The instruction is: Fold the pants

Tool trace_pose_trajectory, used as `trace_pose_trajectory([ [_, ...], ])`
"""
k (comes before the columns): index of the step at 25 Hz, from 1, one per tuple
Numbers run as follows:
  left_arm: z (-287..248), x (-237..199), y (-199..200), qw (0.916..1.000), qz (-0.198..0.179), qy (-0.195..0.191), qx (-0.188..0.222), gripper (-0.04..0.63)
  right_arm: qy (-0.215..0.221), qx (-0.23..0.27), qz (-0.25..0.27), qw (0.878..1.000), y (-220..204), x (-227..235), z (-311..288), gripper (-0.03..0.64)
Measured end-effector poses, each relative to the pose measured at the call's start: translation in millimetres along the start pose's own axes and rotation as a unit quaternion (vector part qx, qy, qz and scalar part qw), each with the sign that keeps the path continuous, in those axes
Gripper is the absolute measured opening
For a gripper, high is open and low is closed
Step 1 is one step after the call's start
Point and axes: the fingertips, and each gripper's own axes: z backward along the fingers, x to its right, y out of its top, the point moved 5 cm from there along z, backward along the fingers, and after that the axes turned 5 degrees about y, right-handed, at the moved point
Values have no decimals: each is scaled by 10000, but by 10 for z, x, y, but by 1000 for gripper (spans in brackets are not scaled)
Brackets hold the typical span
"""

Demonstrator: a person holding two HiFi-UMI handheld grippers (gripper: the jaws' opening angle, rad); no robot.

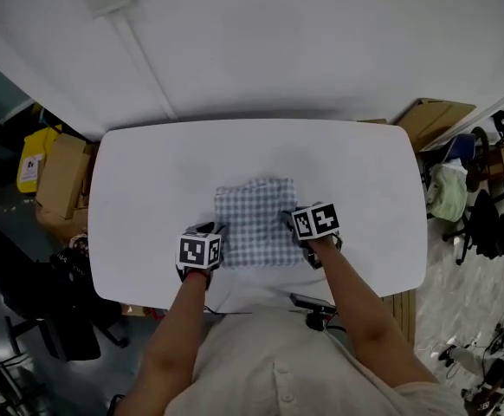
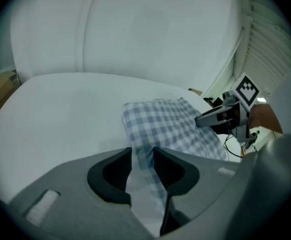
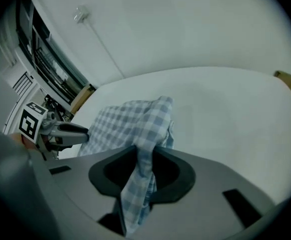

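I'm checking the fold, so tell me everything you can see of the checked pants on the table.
The pants are thin blue-and-white checked cloth, folded into a roughly square bundle lying near the middle of the white table. The left tongs pinch its near left corner and the right tongs its near right corner, cloth bunched between each pair of jaws. Nothing else touches it.

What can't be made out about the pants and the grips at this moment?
Pants near edge, head view: covered by both grippers' marker cubes.
Cloth end behind the left gripper and right gripper jaws, gripper views: cut off by the gripper bodies.
Waistband and legs, all views: indistinguishable in the folded cloth.
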Motion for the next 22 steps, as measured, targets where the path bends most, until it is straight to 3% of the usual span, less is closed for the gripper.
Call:
trace_pose_trajectory([
  [5,98,-178,117,9993,112,-18,343,144,-65,145,-89,9998,74,-82,-58,103],
  [11,452,-184,97,9939,350,-364,980,144,43,1036,-630,9926,-97,-164,328,106],
  [18,1102,132,-49,9751,41,-1141,1902,144,355,1781,154,9832,-345,-757,819,85],
  [22,1288,345,4,9614,-204,-1496,2298,144,563,2089,256,9760,-384,-993,995,56],
])
